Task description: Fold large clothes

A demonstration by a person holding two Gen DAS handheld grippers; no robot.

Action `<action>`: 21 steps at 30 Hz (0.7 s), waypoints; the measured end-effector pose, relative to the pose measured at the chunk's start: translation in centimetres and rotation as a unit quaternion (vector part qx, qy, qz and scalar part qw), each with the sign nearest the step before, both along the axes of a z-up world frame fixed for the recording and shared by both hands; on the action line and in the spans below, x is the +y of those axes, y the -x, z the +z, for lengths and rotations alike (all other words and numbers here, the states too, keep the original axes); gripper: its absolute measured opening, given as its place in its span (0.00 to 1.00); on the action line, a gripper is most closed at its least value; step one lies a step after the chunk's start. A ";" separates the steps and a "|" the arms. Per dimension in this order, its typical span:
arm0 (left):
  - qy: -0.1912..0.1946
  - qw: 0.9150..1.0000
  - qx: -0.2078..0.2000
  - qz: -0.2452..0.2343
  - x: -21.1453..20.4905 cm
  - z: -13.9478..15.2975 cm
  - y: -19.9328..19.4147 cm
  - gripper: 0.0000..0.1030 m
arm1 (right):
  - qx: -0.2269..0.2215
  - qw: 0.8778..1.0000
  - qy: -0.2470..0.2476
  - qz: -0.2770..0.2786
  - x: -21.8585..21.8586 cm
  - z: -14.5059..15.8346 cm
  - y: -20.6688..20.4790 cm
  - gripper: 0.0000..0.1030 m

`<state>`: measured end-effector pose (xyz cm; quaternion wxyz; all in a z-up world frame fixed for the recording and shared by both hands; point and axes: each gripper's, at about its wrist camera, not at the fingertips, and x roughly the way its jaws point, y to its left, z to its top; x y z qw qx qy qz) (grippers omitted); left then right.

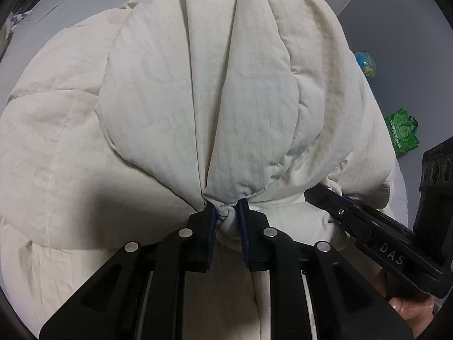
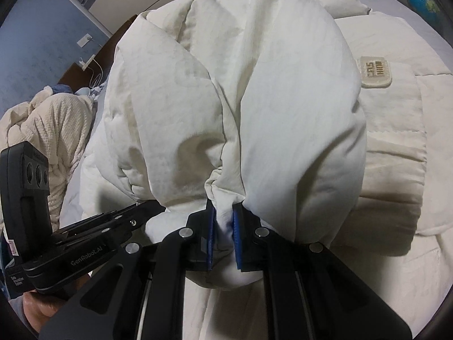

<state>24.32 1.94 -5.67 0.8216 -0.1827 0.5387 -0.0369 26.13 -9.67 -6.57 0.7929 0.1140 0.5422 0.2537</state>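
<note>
A large cream padded jacket (image 1: 175, 90) fills the left wrist view and the right wrist view (image 2: 254, 99); it lies on a bed with one part lifted and folded over the rest. My left gripper (image 1: 226, 215) is shut on a bunched edge of the jacket. My right gripper (image 2: 223, 218) is shut on another bunched edge. The two grippers are side by side; the right one shows in the left wrist view (image 1: 368, 226) and the left one in the right wrist view (image 2: 93, 240). A sewn brand patch (image 2: 375, 72) sits on the flat part.
A pale grey bedsheet (image 1: 70, 8) lies under the jacket. A cream knitted blanket (image 2: 48, 130) is heaped at the left. A globe (image 1: 366, 63) and a green bag (image 1: 402, 133) stand by the grey wall at the right.
</note>
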 end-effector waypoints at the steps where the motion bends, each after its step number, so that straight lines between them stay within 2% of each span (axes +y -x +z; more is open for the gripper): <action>1: 0.001 1.000 0.002 -0.001 0.0 0.0 -0.1 0.17 | 0.000 1.000 0.001 0.001 0.3 0.1 0.1 0.07; 6: 0.031 0.999 0.003 0.004 0.7 0.6 -0.2 0.18 | -0.011 1.000 -0.001 0.011 0.2 0.9 0.7 0.11; 7: 0.036 0.999 0.000 0.003 0.7 0.8 0.0 0.22 | -0.018 1.000 0.005 0.016 0.3 1.2 1.0 0.12; 9: 0.053 0.998 -0.015 -0.008 0.8 1.5 0.9 0.33 | -0.034 0.999 0.023 0.029 0.7 2.2 1.8 0.18; 11: 0.060 0.997 -0.032 -0.023 0.9 2.3 1.9 0.51 | -0.047 0.997 0.033 0.044 1.0 3.4 2.6 0.28; 12: 0.057 0.997 -0.040 -0.035 0.7 2.9 2.5 0.58 | -0.057 0.996 0.037 0.049 1.1 4.0 3.1 0.38; 13: 0.039 0.998 -0.041 -0.039 0.7 3.2 3.1 0.73 | -0.074 0.995 0.045 0.054 1.3 5.0 3.8 0.48; 15: 0.024 0.997 -0.054 -0.045 0.8 3.9 4.2 0.75 | -0.094 0.993 0.055 0.054 1.2 6.1 4.9 0.58; 21: 0.018 0.997 -0.066 -0.035 2.9 5.8 7.7 0.75 | -0.125 0.990 0.049 0.049 -0.1 9.2 7.9 0.61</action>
